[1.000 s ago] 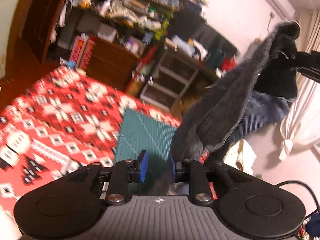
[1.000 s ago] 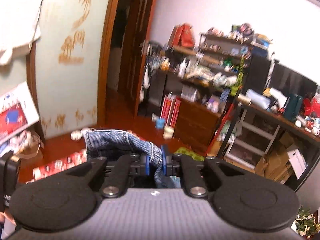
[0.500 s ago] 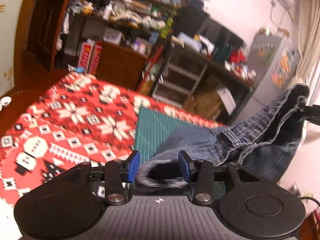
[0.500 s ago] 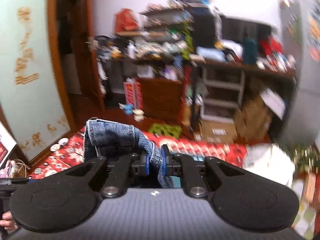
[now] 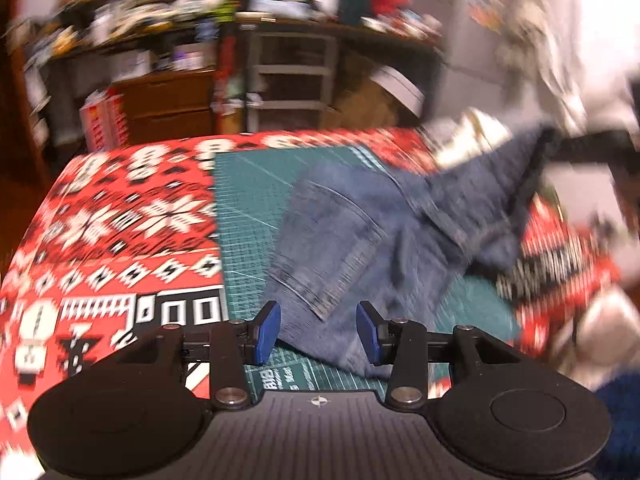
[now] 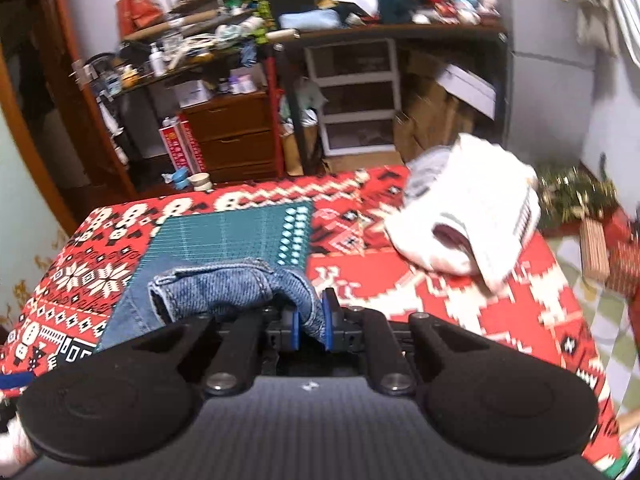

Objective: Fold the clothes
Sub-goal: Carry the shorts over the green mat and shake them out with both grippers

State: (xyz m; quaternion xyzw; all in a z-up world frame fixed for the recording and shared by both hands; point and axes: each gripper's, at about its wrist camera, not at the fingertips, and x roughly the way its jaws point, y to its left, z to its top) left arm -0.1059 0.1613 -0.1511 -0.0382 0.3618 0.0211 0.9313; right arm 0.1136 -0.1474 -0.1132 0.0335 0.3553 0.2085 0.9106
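So far I have only the jeans (image 5: 360,236) laid out, not folded: most of the denim lies on the green cutting mat (image 5: 248,208) that sits on the red patterned cloth (image 5: 120,220) over the worktop, with a back pocket facing up. My left tongs (image 5: 318,332) stand wide apart and hold nothing, hovering just over the near edge of the denim. My right tongs (image 6: 310,322) are closed tight on a bunched hem or waistband edge, and in the left wrist view that corner rises off the mat toward the right, so the garment is not yet flat there. That view is blurred, so I cannot tell how smooth the fabric is. Judging from this, no fold has been made; I reckon the held corner must be set down and the jeans doubled over. A white garment (image 6: 468,220) heaped at the far right of the cloth looks unfolded as well.
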